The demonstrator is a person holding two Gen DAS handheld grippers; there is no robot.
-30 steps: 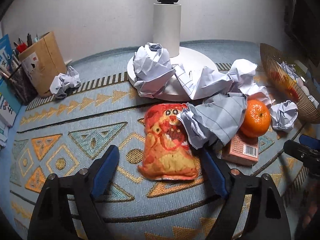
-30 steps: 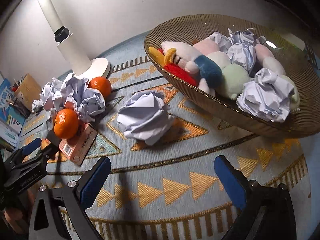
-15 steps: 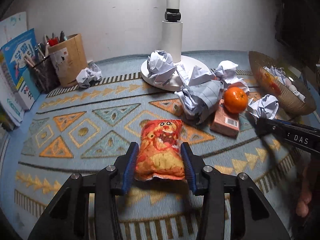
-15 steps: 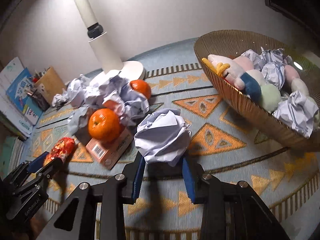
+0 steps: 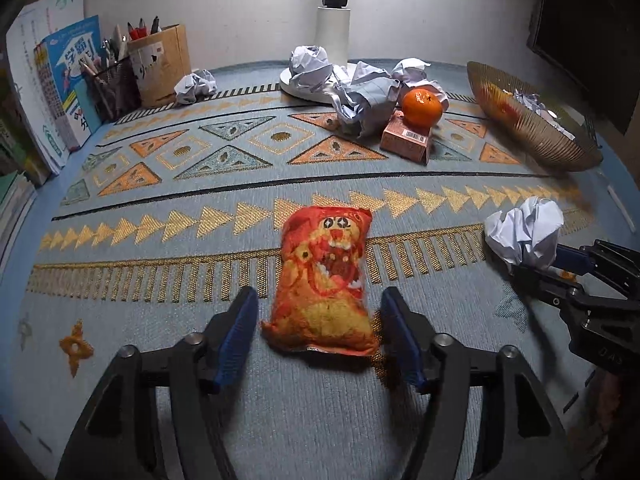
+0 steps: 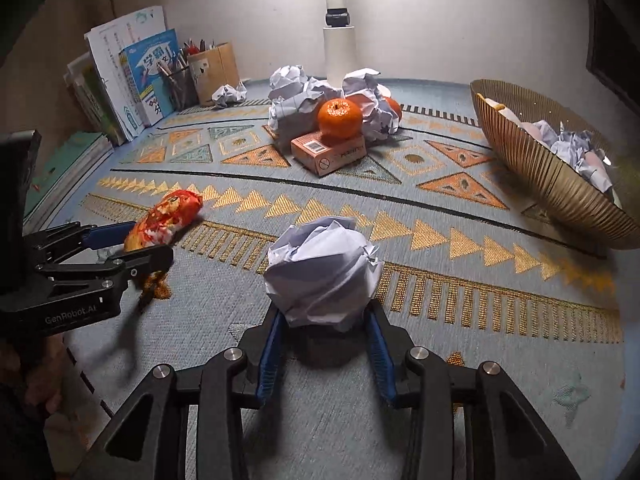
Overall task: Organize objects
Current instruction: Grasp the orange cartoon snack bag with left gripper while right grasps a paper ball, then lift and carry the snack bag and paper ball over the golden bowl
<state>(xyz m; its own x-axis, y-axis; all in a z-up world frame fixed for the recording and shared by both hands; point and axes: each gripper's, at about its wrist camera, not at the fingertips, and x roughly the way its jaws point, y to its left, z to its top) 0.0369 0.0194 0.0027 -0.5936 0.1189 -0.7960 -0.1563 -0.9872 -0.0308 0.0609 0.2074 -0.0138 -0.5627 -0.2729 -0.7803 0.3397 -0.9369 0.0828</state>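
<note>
Snack bag [image 5: 325, 280] lies freed on the worktop between our left tongs [image 5: 320, 336], just spreading, while our right tongs [image 6: 323, 344], also loosening, bracket a paper ball [image 6: 322, 272] that might roll away.

Home study corner before me: patterned rug [image 5: 160, 208], workbooks [image 6: 148, 76], pencil holder [image 5: 116, 84], lamp base [image 5: 334, 40], wicker basket [image 6: 552, 176].

Dim, warm light is falling from above the far lamp post [image 6: 339, 20], leaving the corners darkening into black vignette. Fisheye bending is curving the rug [image 5: 160, 208] edges. Soft shadows are pooling beneath the near objects, and motion blur is smearing the right-hand basket [image 5: 532, 132].
</note>
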